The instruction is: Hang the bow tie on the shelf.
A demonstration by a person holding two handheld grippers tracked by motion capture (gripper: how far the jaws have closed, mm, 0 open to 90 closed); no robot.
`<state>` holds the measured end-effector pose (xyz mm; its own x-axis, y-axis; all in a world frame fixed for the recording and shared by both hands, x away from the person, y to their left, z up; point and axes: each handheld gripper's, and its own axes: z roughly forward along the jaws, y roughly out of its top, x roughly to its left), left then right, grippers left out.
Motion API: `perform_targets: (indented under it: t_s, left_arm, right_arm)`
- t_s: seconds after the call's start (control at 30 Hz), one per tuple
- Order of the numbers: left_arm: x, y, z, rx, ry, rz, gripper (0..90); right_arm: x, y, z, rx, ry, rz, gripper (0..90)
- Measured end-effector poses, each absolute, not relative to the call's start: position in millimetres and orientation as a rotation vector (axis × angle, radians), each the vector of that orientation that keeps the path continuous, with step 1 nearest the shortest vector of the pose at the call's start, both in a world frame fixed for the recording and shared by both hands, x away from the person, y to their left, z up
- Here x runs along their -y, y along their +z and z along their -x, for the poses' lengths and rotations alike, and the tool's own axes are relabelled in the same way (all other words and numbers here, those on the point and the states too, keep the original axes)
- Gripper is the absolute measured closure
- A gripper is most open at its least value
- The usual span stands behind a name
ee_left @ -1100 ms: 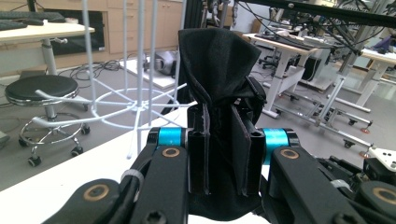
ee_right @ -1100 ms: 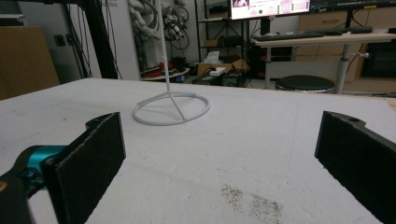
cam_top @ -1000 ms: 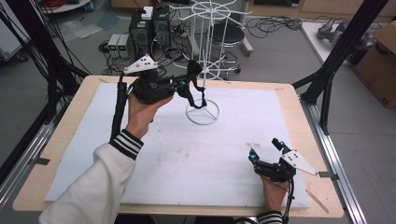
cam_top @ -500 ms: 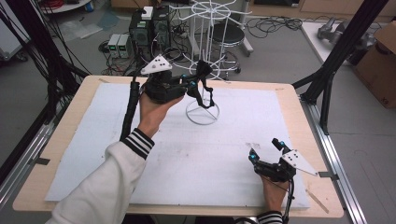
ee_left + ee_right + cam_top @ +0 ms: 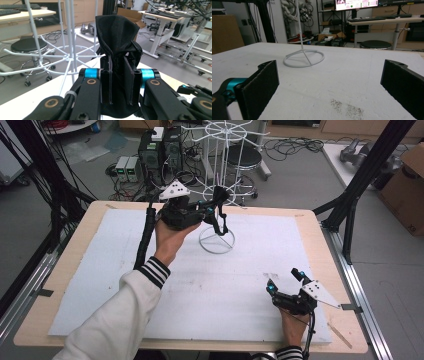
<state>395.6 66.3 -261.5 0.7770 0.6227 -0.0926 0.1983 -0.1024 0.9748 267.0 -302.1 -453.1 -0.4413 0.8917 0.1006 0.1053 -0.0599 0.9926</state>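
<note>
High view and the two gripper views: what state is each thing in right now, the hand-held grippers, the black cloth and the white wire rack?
Left hand-held gripper: shut on the black cloth, raised above the table.
Black cloth: bunched, pinched between the jaws, close to the rack.
White wire rack: upright on its ring base; no cloth seen on its arms.
Right hand-held gripper: open, empty, low over the white mat.

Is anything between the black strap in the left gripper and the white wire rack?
Nothing visible. The left gripper holds the black strap right beside the white wire rack, with open air between them.
</note>
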Motion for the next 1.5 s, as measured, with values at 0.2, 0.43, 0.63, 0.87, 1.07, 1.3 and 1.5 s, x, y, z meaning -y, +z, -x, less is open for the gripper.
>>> perform_targets:
  t_s: [0.2,0.43,0.63,0.87,1.07,1.3,1.5]
  left_arm:
    - [-68.1,-259.7,-394.8,-0.657,0.417,-1.660,77.5]
    - [-64.7,-266.4,-402.2,-0.684,0.416,-1.666,77.5]
    - [-62.7,-269.1,-404.4,-0.689,0.418,-1.667,77.5]
    - [-61.8,-272.9,-407.7,-0.703,0.439,-1.689,77.4]
    - [-56.1,-277.0,-407.4,-0.696,0.480,-1.735,77.4]
    - [-59.0,-288.6,-409.5,-0.729,0.479,-1.740,77.4]
    - [-60.3,-292.6,-411.7,-0.750,0.490,-1.740,77.4]
  right_arm:
    - [302.0,-453.0,-267.0,-1.576,1.563,-1.084,0.7]
    - [301.9,-453.0,-267.0,-1.575,1.565,-1.084,0.7]
    - [302.0,-453.1,-267.1,-1.574,1.569,-1.085,0.7]
    - [302.5,-453.0,-267.3,-1.574,1.566,-1.082,0.7]
    - [302.7,-453.0,-267.1,-1.575,1.570,-1.087,0.7]
    - [302.7,-453.1,-267.0,-1.577,1.567,-1.087,0.7]
    - [302.7,-453.0,-267.2,-1.576,1.566,-1.084,0.7]
